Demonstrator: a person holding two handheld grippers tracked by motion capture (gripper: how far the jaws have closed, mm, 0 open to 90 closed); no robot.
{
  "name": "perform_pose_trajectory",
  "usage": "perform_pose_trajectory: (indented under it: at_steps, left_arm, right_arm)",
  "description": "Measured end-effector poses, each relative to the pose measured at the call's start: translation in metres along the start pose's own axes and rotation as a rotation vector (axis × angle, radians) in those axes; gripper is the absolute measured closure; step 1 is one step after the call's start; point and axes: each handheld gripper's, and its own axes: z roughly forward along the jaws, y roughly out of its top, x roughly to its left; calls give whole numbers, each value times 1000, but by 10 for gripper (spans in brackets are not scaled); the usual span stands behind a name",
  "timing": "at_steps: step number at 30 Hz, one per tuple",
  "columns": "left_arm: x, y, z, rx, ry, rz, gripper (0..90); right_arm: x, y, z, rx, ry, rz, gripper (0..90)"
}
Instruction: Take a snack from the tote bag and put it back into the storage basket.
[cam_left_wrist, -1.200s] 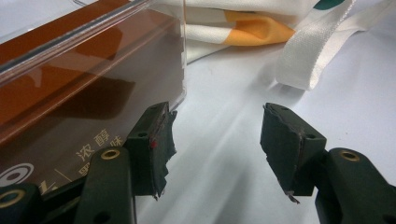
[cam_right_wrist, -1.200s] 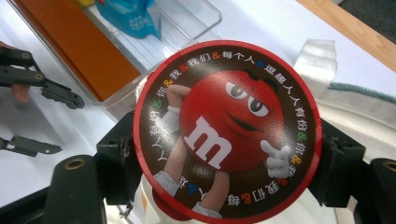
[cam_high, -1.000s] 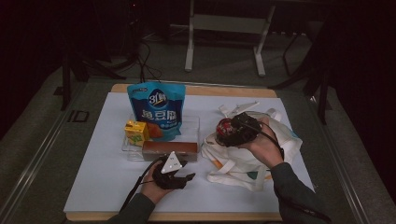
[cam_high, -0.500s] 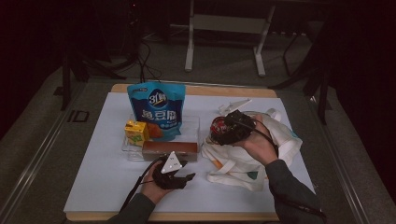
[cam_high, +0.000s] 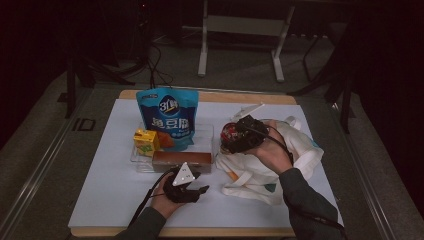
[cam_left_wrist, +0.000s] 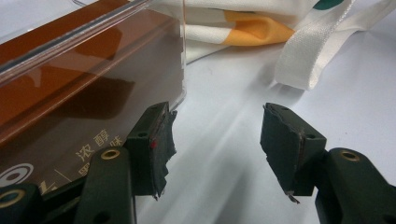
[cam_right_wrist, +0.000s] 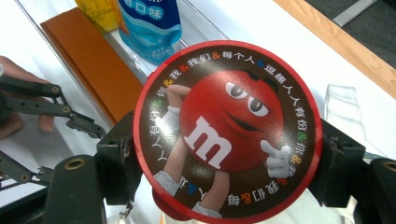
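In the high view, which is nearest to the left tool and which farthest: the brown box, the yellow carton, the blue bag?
1. Brown box: just beyond the left tool, nearest.
2. Yellow carton: farther back, to the left.
3. Blue bag: standing behind the carton, farthest.

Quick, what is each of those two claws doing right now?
Left gripper: open, holding nothing, beside the brown box.
Right gripper: closed on the round M&M's container, above the white bag.

Your counter (cam_high: 115, 200) carries a white sheet; directly on it lie a clear tray (cam_high: 137, 161), a brown box (cam_high: 181, 161), and a white tote bag (cam_high: 295, 160).
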Motion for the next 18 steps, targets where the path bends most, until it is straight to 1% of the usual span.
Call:
perform_pose_trajectory:
  at_steps: [8, 18]
  left_arm:
    - [0, 0, 0, 2, 0, 3, 433]
    - [0, 0, 0, 4, 0, 6, 433]
  right_arm:
    - [3, 5, 3, -2, 2, -11, 255]
    - [11, 15, 9, -3, 12, -17, 255]
